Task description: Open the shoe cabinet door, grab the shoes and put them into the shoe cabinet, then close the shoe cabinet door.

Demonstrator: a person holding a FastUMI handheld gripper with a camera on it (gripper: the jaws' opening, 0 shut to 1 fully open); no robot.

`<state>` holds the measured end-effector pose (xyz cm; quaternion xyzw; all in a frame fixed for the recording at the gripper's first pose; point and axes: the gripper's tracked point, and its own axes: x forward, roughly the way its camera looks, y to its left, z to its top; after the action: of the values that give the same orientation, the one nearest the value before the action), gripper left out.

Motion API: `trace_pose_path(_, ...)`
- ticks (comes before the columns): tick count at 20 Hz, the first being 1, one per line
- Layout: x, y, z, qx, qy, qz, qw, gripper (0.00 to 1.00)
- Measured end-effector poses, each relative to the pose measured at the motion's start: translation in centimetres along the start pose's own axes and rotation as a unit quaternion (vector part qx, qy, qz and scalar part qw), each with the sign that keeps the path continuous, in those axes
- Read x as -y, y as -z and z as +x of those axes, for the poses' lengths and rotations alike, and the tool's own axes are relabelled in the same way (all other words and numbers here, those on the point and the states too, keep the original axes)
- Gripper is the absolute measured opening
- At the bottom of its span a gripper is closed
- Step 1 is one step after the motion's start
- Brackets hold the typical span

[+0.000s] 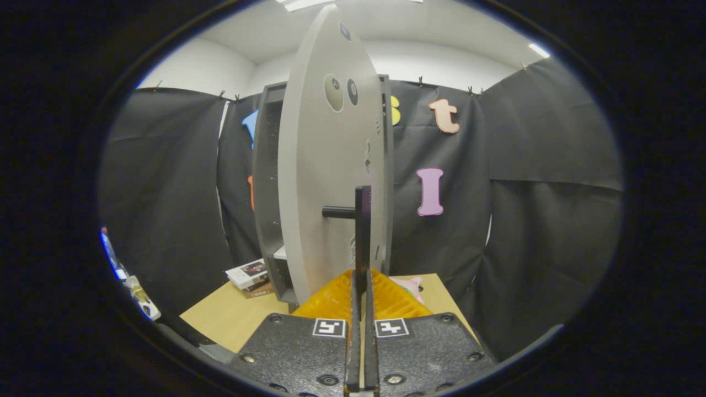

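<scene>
The grey shoe cabinet (pixel 266 182) stands on a wooden table (pixel 226 317). Its door (pixel 325 182) is swung out toward me, nearly edge-on. A black handle (pixel 362 220) stands upright on the door, fixed by a short post. My gripper (pixel 361 284) is shut on the lower end of that handle, with one finger (pixel 331 300) pressing on each side. A shelf (pixel 279 253) shows inside the cabinet, left of the door. A pink item (pixel 411 286) lies on the table just beyond the right finger, mostly hidden; I cannot tell whether it is a shoe.
A small stack of books (pixel 249 274) lies on the table left of the cabinet's foot. Black cloth walls close the booth behind and on both sides. Some small colourful items (pixel 135 292) sit low at the far left.
</scene>
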<state>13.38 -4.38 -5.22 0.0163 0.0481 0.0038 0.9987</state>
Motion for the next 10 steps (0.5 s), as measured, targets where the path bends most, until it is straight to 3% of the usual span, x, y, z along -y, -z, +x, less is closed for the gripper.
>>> trace_pose_path(7, 7.9, -0.2, 0.4, -0.001, 0.0, 0.004, 1.0, 0.04)
trace_pose_path(10, 8.5, -0.2, 0.6, -0.003, -0.033, 0.024, 0.999, 0.04)
